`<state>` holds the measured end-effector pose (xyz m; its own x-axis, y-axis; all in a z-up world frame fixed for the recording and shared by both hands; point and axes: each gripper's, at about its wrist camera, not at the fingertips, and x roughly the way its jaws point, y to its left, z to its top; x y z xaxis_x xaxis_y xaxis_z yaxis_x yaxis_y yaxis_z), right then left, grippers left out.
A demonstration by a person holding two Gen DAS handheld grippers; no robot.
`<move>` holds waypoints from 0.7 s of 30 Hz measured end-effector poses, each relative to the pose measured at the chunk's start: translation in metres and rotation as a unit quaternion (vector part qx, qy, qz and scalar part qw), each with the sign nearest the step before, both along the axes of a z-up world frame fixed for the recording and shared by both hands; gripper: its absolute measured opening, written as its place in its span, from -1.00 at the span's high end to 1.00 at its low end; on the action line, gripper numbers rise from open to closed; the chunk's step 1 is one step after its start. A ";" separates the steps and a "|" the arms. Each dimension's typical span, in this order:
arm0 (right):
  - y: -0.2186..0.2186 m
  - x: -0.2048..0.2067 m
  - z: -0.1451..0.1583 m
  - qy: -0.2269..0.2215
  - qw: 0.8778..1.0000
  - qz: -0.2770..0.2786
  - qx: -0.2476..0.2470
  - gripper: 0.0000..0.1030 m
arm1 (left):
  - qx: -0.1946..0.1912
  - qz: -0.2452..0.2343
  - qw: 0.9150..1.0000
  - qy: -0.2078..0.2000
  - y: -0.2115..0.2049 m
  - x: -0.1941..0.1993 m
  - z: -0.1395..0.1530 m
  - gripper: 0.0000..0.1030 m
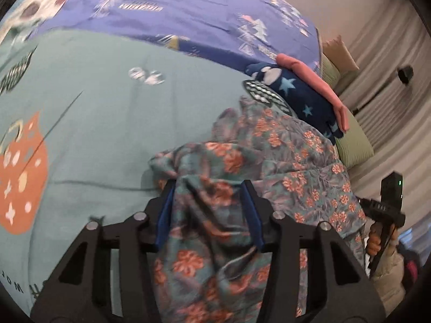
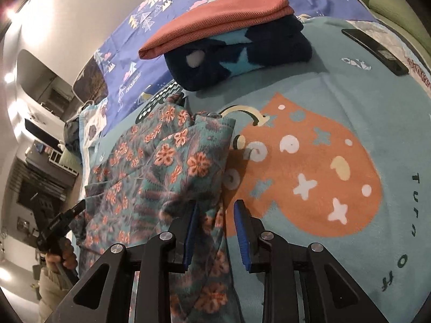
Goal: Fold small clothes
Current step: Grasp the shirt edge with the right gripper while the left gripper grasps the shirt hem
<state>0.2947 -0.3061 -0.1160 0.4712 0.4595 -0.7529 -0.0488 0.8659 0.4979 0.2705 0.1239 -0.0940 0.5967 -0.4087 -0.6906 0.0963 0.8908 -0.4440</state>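
Already on the bed: floral garment [image 1: 242, 177] lying rumpled on the teal blanket [image 1: 107, 134], no container in sight.

Left gripper [image 1: 210, 191] jaws stand apart with floral cloth between them, pads not pressing; right gripper [image 2: 215, 220] jaws parted too, cloth against the left pad only. Beyond the garment sits a stack: navy star fleece [image 2: 237, 56] under a folded pink piece [image 2: 215, 16]. Garment's near end is cut off by both frames; a dark flat object [image 2: 374, 51] is hard to make out.

Folded stack [image 2: 231, 40] blocks beyond; teal blanket [image 2: 350, 86] lies open.
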 end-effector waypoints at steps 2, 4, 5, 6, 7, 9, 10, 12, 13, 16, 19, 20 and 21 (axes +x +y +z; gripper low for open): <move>-0.002 0.000 0.001 -0.003 1.000 0.001 0.003 0.46 | -0.002 -0.001 1.000 -0.016 0.002 -0.004 0.007 0.16; -0.004 0.001 0.001 -0.005 1.000 0.002 0.004 0.42 | -0.007 0.014 0.999 -0.035 0.013 -0.010 0.016 0.16; -0.006 0.000 0.001 -0.006 1.000 0.002 0.005 0.38 | -0.007 0.021 0.999 -0.043 0.019 -0.011 0.020 0.16; -0.007 0.001 0.001 -0.008 1.000 0.003 0.006 0.35 | -0.004 0.026 0.998 -0.051 0.024 -0.011 0.022 0.16; -0.007 0.003 0.000 -0.010 1.000 0.005 0.009 0.28 | 0.002 0.031 0.998 -0.054 0.029 -0.010 0.024 0.16; -0.008 0.008 -0.001 -0.013 1.000 0.005 0.017 0.17 | 0.021 0.049 0.998 -0.040 0.038 -0.004 0.020 0.16; -0.009 0.010 -0.002 -0.014 1.000 0.002 0.022 0.11 | 0.026 0.059 0.997 -0.029 0.042 0.000 0.015 0.16; -0.010 0.017 -0.004 -0.016 0.999 -0.007 0.036 0.03 | 0.011 0.067 0.998 -0.007 0.048 0.008 0.002 0.16; -0.010 0.021 -0.005 -0.017 0.999 -0.011 0.043 -0.01 | -0.020 0.059 0.998 0.017 0.048 0.014 -0.010 0.16; 0.002 0.029 -0.006 -0.019 0.999 0.001 0.036 0.53 | -0.049 0.032 0.998 0.021 0.034 0.018 -0.021 0.21; 0.012 0.025 0.013 -0.043 0.999 0.001 -0.010 0.91 | -0.045 -0.006 0.999 0.010 0.012 0.018 -0.015 0.79; 0.011 0.020 0.025 -0.067 0.997 -0.005 -0.033 0.91 | -0.040 -0.007 0.999 -0.004 0.010 0.014 -0.009 0.79; 0.008 0.017 0.034 -0.083 0.995 -0.014 -0.048 0.91 | -0.034 -0.005 0.999 -0.023 0.009 0.009 -0.001 0.79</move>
